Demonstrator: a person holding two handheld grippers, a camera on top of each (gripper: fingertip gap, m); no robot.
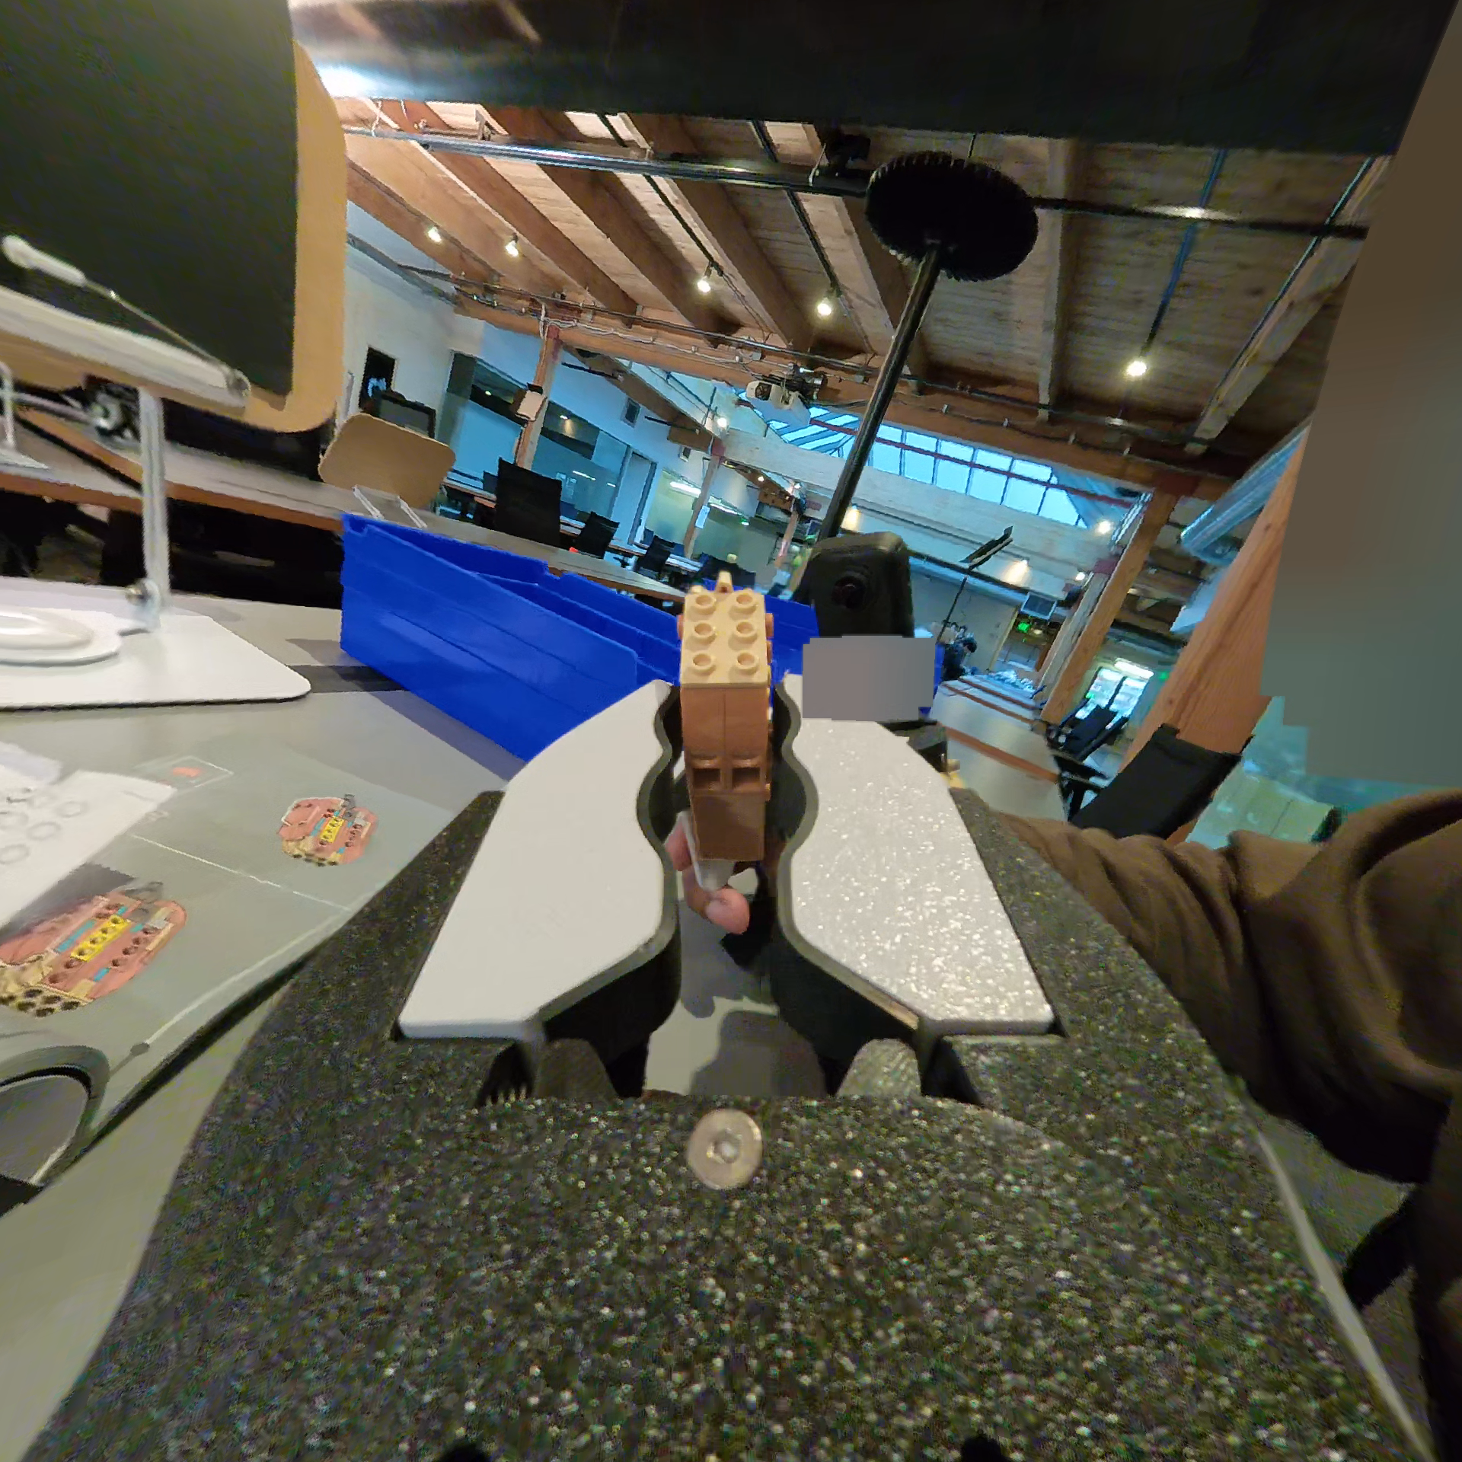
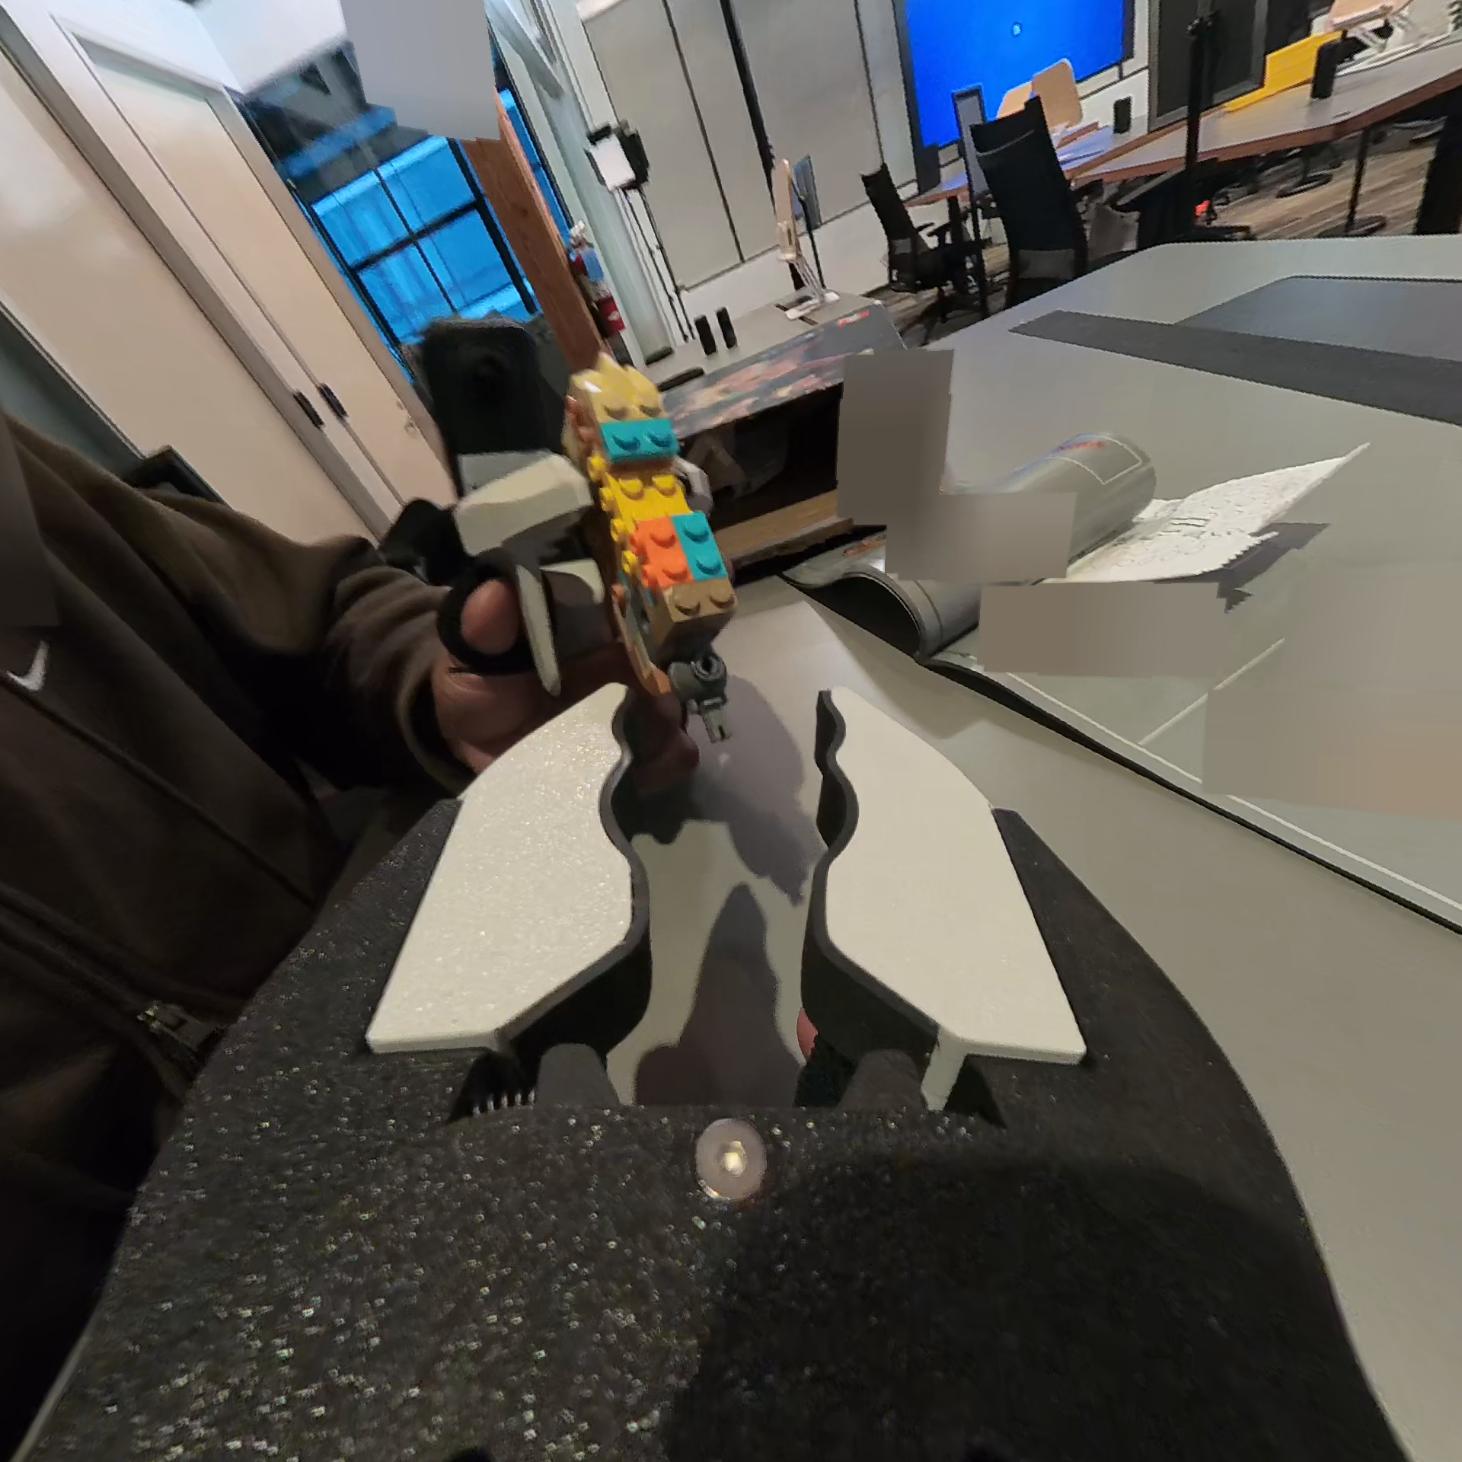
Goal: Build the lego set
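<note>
1. Left wrist view looks over a grey tabletop (image 1: 261, 799), the largest thing in sight, running from the near left to the far middle.
2. A long blue plastic bin (image 1: 490, 633) stands on it at the far centre, behind the fingertips.
3. A printed instruction sheet with pictures of the pink and tan model (image 1: 111, 910) lies flat at the near left; in the right wrist view an open grey instruction booklet (image 2: 1107, 506) lies on the table to the right.
4. The left gripper (image 1: 726, 712) has its two pale fingers pressed onto the sides of a brown and tan lego assembly (image 1: 724, 720), which it holds off the table with the tan studded end pointing away.
5. Seen from the right wrist view, that same assembly (image 2: 657, 522) shows yellow, teal and orange bricks on its face and a small grey connector at its lower end, held just beyond the right gripper's left fingertip.
6. The right gripper (image 2: 720, 704) is spread apart with nothing between its fingers.
7. A person's brown sleeve (image 1: 1234, 949) reaches in from the right.
</note>
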